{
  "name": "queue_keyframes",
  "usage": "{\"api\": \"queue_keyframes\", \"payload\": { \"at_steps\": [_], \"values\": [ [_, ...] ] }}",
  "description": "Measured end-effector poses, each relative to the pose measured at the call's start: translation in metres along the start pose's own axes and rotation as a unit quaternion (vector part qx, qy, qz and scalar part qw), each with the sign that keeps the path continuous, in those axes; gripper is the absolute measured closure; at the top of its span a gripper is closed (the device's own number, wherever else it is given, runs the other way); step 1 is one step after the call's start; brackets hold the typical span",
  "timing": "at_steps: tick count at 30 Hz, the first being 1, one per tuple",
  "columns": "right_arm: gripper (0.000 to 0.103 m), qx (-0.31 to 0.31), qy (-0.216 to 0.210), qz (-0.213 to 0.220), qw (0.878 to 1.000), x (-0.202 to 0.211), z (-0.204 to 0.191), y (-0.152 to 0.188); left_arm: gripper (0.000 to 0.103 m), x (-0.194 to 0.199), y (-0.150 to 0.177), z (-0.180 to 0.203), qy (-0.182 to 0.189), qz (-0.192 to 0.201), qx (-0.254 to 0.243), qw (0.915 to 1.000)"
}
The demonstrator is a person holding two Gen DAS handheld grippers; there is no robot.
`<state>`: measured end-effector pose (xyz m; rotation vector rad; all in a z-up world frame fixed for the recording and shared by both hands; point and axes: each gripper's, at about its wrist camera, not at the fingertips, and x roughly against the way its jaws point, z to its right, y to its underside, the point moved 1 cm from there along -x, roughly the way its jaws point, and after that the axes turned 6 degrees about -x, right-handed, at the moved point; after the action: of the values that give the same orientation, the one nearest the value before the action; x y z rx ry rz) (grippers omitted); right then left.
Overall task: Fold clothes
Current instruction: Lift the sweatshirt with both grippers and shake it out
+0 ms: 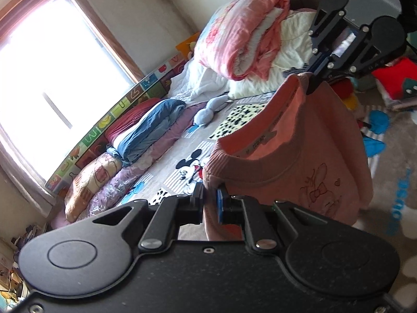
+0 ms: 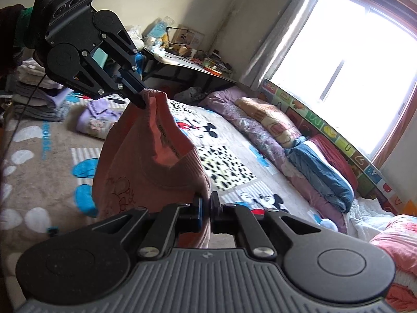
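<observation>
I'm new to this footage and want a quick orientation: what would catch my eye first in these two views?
A pink sweater hangs in mid-air above the bed, pinched at its ribbed neckline by the left tongs and the right tongs. Beneath it lies a cartoon mouse bedspread. A bright window glares behind rolled quilts along the bed's far edge.

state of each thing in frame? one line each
left claw: shut on pink sweater, at the collar
right claw: shut on pink sweater, at the collar
pink sweater: held up above the bed, unfolded, neck opening spread
bed: covered with a cartoon-print blanket
purple garment: lying on the bed
</observation>
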<state>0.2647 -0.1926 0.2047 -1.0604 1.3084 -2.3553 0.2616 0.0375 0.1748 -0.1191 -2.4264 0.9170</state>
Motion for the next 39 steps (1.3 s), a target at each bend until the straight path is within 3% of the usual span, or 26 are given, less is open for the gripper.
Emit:
{"api": "queue_keyframes", "payload": {
  "at_steps": [11,17,25,39],
  "values": [
    [0.097,-0.019,0.075,0.008,0.997,-0.078,0.088,-0.018,0.094,-0.098,-0.03,-0.061,-0.054,-0.007,0.035,0.9979],
    [0.097,-0.014,0.106,0.012,0.994,-0.108,0.104,-0.011,0.094,-0.121,-0.017,-0.053,-0.058,-0.006,0.05,0.9971],
    [0.097,0.026,0.069,-0.01,0.997,-0.113,0.045,0.043,0.094,-0.093,0.027,0.014,-0.024,-0.007,0.027,0.9993],
    [0.097,0.073,0.006,-0.045,0.996,-0.052,-0.1,0.134,0.094,-0.027,0.094,0.14,0.033,-0.024,-0.012,0.9991]
  ]
}}
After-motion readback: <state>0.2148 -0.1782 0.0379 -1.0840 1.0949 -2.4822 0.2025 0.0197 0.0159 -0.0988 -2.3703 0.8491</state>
